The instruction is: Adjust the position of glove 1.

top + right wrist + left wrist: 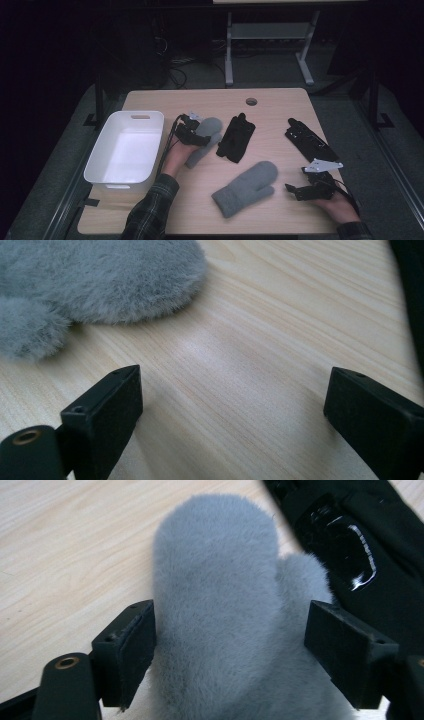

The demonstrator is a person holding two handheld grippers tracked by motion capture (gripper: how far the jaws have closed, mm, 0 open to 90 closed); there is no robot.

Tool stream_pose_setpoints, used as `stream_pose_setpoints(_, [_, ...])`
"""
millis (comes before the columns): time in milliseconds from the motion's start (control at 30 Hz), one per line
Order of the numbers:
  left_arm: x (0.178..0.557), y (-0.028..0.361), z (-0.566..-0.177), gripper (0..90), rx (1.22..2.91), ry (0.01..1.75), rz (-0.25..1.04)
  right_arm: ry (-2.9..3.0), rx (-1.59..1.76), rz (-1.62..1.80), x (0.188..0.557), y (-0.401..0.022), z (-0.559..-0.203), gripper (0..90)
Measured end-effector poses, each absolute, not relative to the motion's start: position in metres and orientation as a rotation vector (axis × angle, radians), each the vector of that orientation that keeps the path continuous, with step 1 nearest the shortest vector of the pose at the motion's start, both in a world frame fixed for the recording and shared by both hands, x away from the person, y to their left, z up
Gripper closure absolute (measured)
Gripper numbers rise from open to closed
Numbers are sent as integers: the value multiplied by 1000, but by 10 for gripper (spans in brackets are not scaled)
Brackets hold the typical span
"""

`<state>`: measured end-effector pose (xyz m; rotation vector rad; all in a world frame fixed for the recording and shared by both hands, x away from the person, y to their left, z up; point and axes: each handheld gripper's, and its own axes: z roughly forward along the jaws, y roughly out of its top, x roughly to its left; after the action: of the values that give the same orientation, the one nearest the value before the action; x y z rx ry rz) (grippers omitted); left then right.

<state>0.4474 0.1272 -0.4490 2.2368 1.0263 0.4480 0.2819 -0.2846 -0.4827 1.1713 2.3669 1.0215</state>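
A grey furry mitten lies on the wooden table with its rounded tip pointing away. My left gripper straddles it: one jaw stands on each side, the left pad just brushes the fur, and the jaws are open. From above, the left gripper sits over that mitten, just right of the white bin. A second grey mitten lies near the front. To its right my right gripper rests low, open, with bare table between its jaws. That mitten is ahead and to the left.
A white plastic bin stands empty at the table's left. One black glove lies close to the right of the held-over mitten, also seen as the black glove. Another black glove lies at the right. A cable hole is near the far edge.
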Motion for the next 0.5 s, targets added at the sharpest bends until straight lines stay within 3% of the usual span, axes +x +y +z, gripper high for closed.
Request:
stream_pose_setpoints(267, [450,127,-457,242,2257,1032,423,2367,1171,1021,282,-285,-483,86])
stream_pose_setpoints(500, [450,129,-459,406,2261,1022,386,2367,1170,1021,282,-285,-483,86])
